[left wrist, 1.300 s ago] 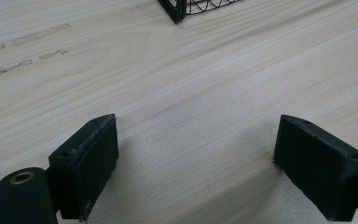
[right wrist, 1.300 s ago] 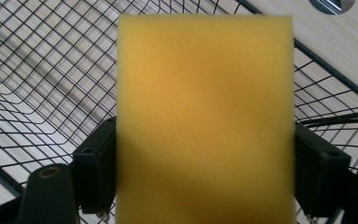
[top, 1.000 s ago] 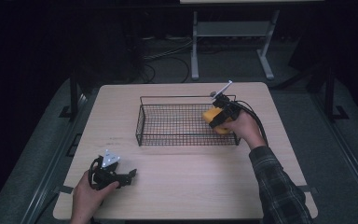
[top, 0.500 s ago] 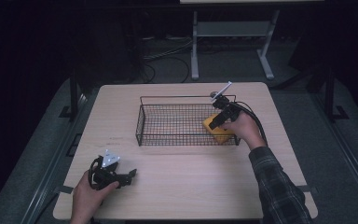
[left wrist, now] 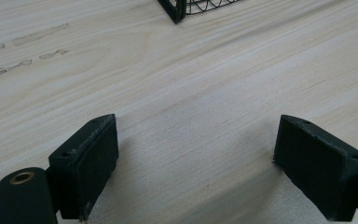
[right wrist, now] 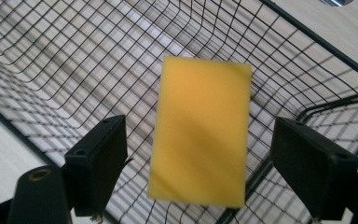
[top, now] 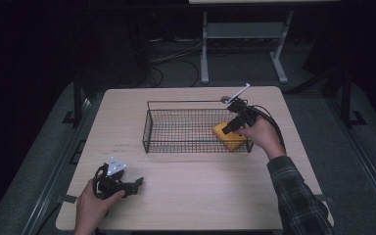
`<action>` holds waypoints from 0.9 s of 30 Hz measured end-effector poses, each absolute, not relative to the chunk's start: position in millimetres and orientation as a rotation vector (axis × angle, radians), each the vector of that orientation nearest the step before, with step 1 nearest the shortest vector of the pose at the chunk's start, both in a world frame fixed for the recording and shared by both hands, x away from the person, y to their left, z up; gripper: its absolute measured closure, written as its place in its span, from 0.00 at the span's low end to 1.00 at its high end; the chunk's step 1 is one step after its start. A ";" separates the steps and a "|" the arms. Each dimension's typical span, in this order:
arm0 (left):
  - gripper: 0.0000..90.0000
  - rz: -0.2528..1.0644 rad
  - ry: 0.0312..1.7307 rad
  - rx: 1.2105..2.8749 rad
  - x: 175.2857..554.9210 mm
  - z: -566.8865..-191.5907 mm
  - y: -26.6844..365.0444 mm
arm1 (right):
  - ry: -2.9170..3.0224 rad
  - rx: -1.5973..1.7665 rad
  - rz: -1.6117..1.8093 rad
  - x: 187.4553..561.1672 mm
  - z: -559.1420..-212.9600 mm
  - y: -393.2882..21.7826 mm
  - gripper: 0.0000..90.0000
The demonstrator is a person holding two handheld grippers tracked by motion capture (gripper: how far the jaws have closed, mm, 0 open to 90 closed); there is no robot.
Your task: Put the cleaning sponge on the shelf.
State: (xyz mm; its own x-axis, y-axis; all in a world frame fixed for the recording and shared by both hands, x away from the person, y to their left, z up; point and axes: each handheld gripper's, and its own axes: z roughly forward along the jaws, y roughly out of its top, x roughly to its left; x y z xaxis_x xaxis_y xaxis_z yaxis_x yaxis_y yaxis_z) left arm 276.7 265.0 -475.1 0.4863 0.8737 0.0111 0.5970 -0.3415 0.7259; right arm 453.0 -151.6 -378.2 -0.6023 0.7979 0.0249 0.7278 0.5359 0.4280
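Observation:
A yellow sponge (top: 230, 137) sits low in the right end of a black wire basket (top: 186, 102) on the wooden table. In the right gripper view the sponge (right wrist: 200, 135) is slightly blurred and lies between my right gripper's (right wrist: 198, 135) open jaws, with a gap to each pad, over the basket's mesh (right wrist: 51, 56). My right gripper (top: 233, 123) hangs over the basket's right end. At the table's near left, my left gripper (top: 136, 183) rests open over bare wood. Nothing lies between the jaws of the left gripper (left wrist: 196, 130).
A small metal object with a pale handle (top: 237, 93) lies just behind the basket's far right corner. The basket's near left corner (left wrist: 179, 9) stands ahead of the left gripper. Dark floor and a metal stand (top: 242, 29) lie beyond the table.
The sponge has dropped from above the basket's rim toward its near right corner. The right hand has shifted slightly with it. The left hand has not moved.

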 end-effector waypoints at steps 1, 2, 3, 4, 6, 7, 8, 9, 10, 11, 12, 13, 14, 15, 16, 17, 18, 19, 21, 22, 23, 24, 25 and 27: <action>0.14 0.533 1.208 2.066 276.7 -475.1 265.0 | 2.596 1.303 0.606 450.9 -376.8 -152.8 0.20; 0.14 0.533 1.208 2.066 276.7 -475.1 265.0 | 2.594 1.294 0.620 448.5 -375.2 -155.0 0.20; 0.14 0.533 1.208 2.066 276.7 -475.1 265.0 | 2.591 1.291 0.630 445.9 -373.6 -157.2 0.20; 0.14 0.533 1.208 2.066 276.6 -475.1 265.0 | 2.588 1.291 0.639 443.3 -372.4 -159.3 0.19; 0.14 0.533 1.208 2.066 276.6 -475.1 265.0 | 2.585 1.285 0.646 440.8 -371.2 -161.6 0.19; 0.14 0.533 1.208 2.066 276.6 -475.1 265.0 | 2.583 1.286 0.653 438.0 -369.8 -163.9 0.19; 0.14 0.533 1.209 2.065 276.5 -475.1 265.0 | 2.580 1.288 0.668 434.9 -368.5 -167.0 0.18; 0.14 0.534 1.208 2.065 276.5 -475.1 265.0 | 2.574 1.286 0.672 431.2 -367.0 -169.7 0.18; 0.14 0.534 1.209 2.065 276.4 -475.1 265.0 | 2.566 1.278 0.686 426.5 -365.1 -173.0 0.18; 0.14 0.534 1.209 2.065 276.4 -475.1 265.0 | 2.566 1.278 0.686 426.5 -365.1 -173.0 0.18; 0.14 0.534 1.209 2.066 276.4 -475.1 265.0 | 2.560 1.278 0.695 423.3 -363.8 -175.2 0.17; 0.14 0.534 1.209 2.065 276.4 -475.1 265.0 | 2.550 1.274 0.713 415.7 -361.0 -180.3 0.17; 0.14 0.534 1.210 2.065 276.4 -475.1 265.0 | 2.550 1.274 0.713 415.7 -361.0 -180.3 0.17; 0.14 0.534 1.209 2.066 276.4 -475.1 265.0 | 2.550 1.265 0.718 413.3 -360.4 -182.1 0.17; 0.14 0.534 1.209 2.066 276.4 -475.1 265.0 | 2.547 1.269 0.723 409.5 -359.3 -183.9 0.16; 0.14 0.534 1.209 2.066 276.4 -475.1 265.0 | 2.543 1.263 0.732 404.8 -358.0 -186.1 0.16; 0.14 0.534 1.209 2.065 276.4 -475.1 264.9 | 2.540 1.259 0.736 401.8 -357.0 -187.5 0.16; 0.14 0.534 1.209 2.065 276.4 -475.1 265.0 | 2.532 1.261 0.748 396.8 -355.7 -189.7 0.15; 0.14 0.534 1.209 2.066 276.5 -475.1 265.0 | 2.519 1.253 0.765 386.3 -354.5 -195.0 0.15; 0.14 0.534 1.209 2.065 276.4 -475.1 265.0 | 2.514 1.260 0.768 382.2 -354.3 -196.8 0.15; 0.14 0.534 1.209 2.066 276.5 -475.0 265.0 | 2.514 1.260 0.768 382.2 -354.3 -196.8 0.15; 0.14 0.534 1.210 2.066 276.4 -475.1 265.0 | 2.509 1.260 0.774 378.4 -354.7 -198.5 0.15; 0.14 0.534 1.209 2.066 276.4 -475.1 265.0 | 2.506 1.259 0.774 374.5 -355.3 -200.1 0.15; 0.14 0.534 1.210 2.065 276.4 -475.1 264.9 | 2.495 1.258 0.773 364.2 -357.3 -204.7 0.15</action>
State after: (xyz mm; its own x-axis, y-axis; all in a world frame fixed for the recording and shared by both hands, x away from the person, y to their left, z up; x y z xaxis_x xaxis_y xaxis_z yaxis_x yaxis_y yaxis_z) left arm 276.4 264.9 -475.1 0.4849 0.8745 0.0114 0.5973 -0.3406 0.7261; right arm 364.2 -204.7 -357.3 -0.5999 0.7998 0.0211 0.6717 0.4891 0.5564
